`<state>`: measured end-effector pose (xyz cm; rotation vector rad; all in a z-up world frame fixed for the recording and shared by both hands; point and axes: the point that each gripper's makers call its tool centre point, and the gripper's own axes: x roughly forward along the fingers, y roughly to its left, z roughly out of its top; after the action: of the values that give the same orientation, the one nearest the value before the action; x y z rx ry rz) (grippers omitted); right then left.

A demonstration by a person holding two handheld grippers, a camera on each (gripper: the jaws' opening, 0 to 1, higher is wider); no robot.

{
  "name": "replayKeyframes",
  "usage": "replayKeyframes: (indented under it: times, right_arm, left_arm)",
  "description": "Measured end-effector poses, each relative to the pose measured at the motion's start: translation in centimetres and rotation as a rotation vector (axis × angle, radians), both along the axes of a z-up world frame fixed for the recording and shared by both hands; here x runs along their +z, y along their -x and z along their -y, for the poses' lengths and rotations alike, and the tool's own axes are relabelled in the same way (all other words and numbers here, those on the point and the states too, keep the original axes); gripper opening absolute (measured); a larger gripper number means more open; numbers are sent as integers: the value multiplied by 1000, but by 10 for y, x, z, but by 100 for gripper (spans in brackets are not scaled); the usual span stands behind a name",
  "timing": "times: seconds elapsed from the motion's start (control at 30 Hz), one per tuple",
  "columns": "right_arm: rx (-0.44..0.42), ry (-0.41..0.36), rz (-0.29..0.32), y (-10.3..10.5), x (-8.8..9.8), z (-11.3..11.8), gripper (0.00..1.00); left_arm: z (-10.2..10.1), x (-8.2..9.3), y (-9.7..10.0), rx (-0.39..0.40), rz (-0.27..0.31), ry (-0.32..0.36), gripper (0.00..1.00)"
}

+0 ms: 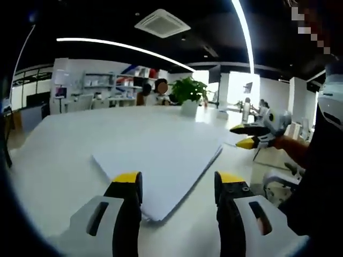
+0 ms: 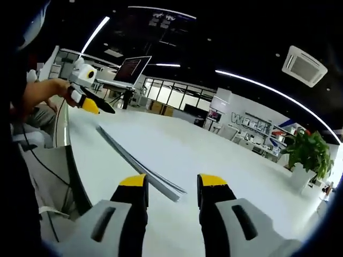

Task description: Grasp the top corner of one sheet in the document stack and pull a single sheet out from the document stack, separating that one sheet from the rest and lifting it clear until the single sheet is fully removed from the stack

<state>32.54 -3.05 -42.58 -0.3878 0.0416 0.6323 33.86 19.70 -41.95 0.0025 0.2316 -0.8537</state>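
We've got the left gripper [image 1: 178, 184] gaping just over the document stack [image 1: 161, 160] on the table [image 1: 59, 155], potted plant [image 1: 189, 93] at 12 o'clock, right gripper [image 2: 172, 187] gaping, nothing held.

Open-plan office: long white table [image 1: 64, 155], shelving [image 1: 107, 85], monitor [image 2: 131, 69], potted plant [image 1: 188, 93].

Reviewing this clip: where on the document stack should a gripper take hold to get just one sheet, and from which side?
Best guess: the top sheet's corner at the document stack end nearest the left gripper, coming in low from the table edge. The stack lies flat on the white table, that corner points between the open jaws, and its layered edge is exposed for peeling.
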Motion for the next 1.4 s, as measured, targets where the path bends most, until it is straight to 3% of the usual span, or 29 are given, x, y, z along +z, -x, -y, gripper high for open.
replayKeyframes:
  times: [0.17, 0.37, 0.43, 0.6, 0.7, 0.93, 1.23, 1.4]
  right_arm:
    - [0, -6, -17, -1, -4, -1, 36]
    - [1, -10, -19, -2, -4, -1, 36]
    - [-2, -14, -20, -2, -4, 0, 36]
    - [-8, -19, -23, -2, -4, 3, 35]
    - [-10, -21, -26, -2, -4, 4, 35]
    - [-12, -24, -20, -4, -3, 4, 34]
    - [-17, -18, -27, -5, -5, 4, 34]
    - [-16, -16, -26, -5, -5, 4, 33]
  left_arm:
    - [10, 4, -2, -24, 68, -32, 53]
    - [18, -23, -5, -101, 202, -296, 49]
    - [20, -28, -5, -114, 220, -331, 46]
    - [22, -27, -9, -113, 227, -317, 41]
    - [18, -33, -14, -104, 236, -370, 35]
    - [16, -50, -13, -114, 178, -406, 30]
    - [22, -49, -8, -132, 209, -435, 18]
    - [22, -51, -6, -161, 244, -470, 19]
